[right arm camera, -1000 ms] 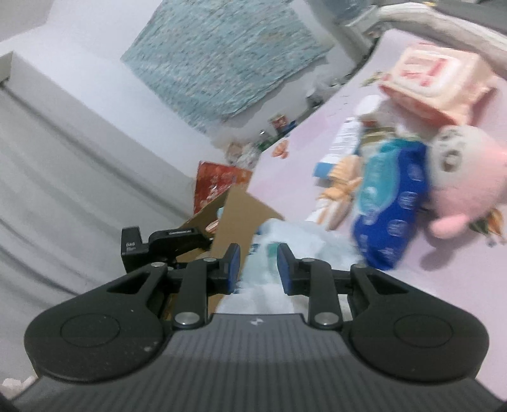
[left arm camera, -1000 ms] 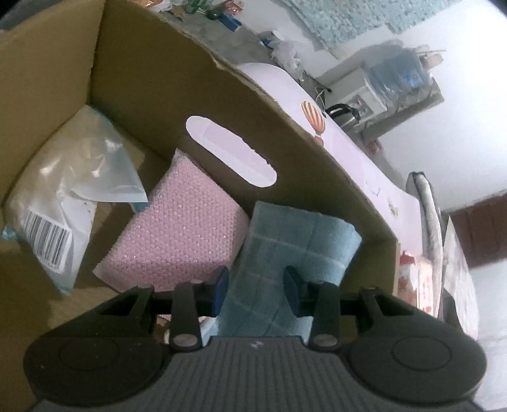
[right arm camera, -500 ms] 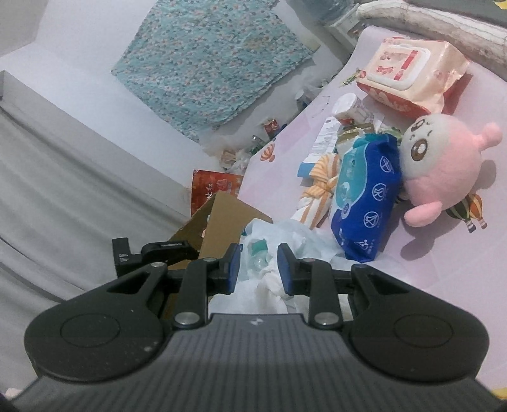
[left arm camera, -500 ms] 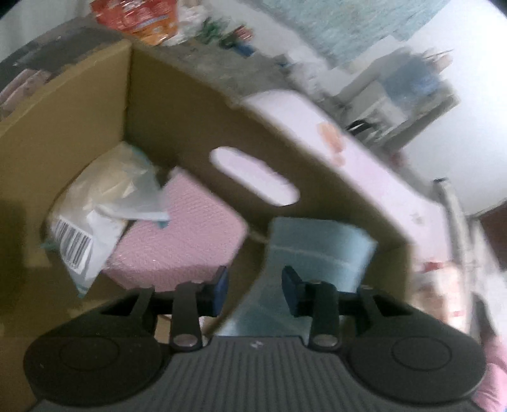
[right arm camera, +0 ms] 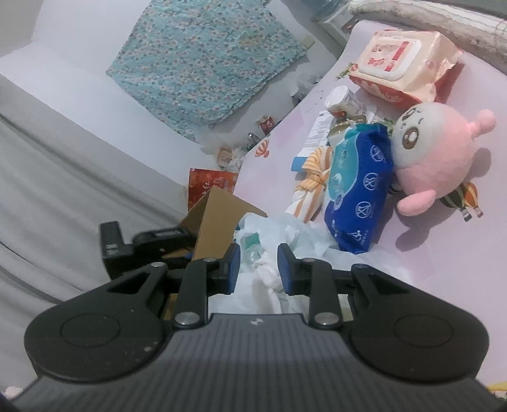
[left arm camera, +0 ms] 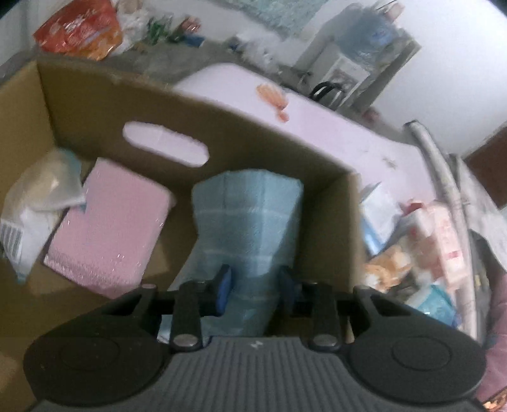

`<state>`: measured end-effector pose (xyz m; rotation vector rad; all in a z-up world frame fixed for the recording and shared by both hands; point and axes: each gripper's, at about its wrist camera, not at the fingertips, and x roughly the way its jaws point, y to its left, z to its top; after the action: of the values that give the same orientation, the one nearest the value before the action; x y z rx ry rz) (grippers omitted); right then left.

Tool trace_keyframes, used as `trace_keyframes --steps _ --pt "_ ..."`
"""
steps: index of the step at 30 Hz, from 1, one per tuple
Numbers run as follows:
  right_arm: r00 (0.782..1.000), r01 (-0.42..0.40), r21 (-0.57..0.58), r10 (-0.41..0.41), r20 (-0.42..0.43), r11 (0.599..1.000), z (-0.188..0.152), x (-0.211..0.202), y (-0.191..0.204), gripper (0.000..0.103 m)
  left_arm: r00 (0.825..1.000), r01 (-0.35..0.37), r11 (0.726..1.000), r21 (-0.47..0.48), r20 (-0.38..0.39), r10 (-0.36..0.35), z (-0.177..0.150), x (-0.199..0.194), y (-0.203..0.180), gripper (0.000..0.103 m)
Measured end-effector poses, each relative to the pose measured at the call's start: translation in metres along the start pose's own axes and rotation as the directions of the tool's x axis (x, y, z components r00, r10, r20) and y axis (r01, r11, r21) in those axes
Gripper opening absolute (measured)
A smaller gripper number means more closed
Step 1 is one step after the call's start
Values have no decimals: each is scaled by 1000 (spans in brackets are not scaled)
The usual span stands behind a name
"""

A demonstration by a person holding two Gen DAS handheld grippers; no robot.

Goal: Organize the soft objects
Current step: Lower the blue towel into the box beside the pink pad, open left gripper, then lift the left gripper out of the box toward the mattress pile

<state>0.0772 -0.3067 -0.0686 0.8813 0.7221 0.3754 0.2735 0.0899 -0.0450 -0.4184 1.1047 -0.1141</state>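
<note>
Inside cardboard box (left arm camera: 95, 104), left fingers (left arm camera: 225, 286) pinching blue towel (left arm camera: 250, 222), right fingers (right arm camera: 234, 269) pinching white bag (right arm camera: 263, 279).

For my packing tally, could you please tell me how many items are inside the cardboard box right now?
3. A white plastic packet lies at the left, a pink sponge beside it, and a blue towel leans in the right corner. The gripper body hides the box's near side, so more may be there.

1. Looks like a lived-in home room, cluttered and informal.
2. Pink printed table cover (right arm camera: 443, 260) strewn with a plush toy (right arm camera: 434, 152), wipes packs (right arm camera: 358, 187) and tissue.
3. Patterned teal cloth (right arm camera: 202, 60) hung on a plain white wall.
4. Water dispenser bottle (left arm camera: 364, 47) and kettle (left arm camera: 326, 92) on the far side.
5. Snack bags (left arm camera: 79, 28) and litter beyond a cardboard box (left arm camera: 95, 104).
</note>
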Motion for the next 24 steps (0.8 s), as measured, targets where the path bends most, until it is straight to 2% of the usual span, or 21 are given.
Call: trace_keyframes --steps 2,5,7,11,13,17,19,24 --pt "1000 7 4 -7 6 1000 1 -3 -3 26 1000 -8 1000 -24 -3 7 -1 4 7 36" --pt "1000 12 15 -12 11 1000 1 -5 -8 26 995 -103 995 -15 -17 103 -5 12 12 36" --pt "1000 10 22 -11 14 1000 0 -7 -11 26 992 -113 993 -34 -54 111 -8 19 24 37" --pt "1000 15 37 -16 15 999 -3 -9 -17 26 992 -123 992 -7 -40 123 -10 19 22 38" --pt "1000 17 44 -18 13 999 -4 -11 -20 26 992 -123 992 4 -38 123 -10 16 18 53" --pt "1000 9 57 -10 18 998 -5 -17 -24 28 992 -123 992 0 -14 123 -9 0 16 70" --pt "1000 4 68 -5 19 998 -7 -20 -27 30 993 -118 993 -9 0 118 -10 -14 17 82" --pt "1000 -12 101 11 11 995 -13 -24 -34 38 988 -138 990 -32 58 140 -13 -49 20 84"
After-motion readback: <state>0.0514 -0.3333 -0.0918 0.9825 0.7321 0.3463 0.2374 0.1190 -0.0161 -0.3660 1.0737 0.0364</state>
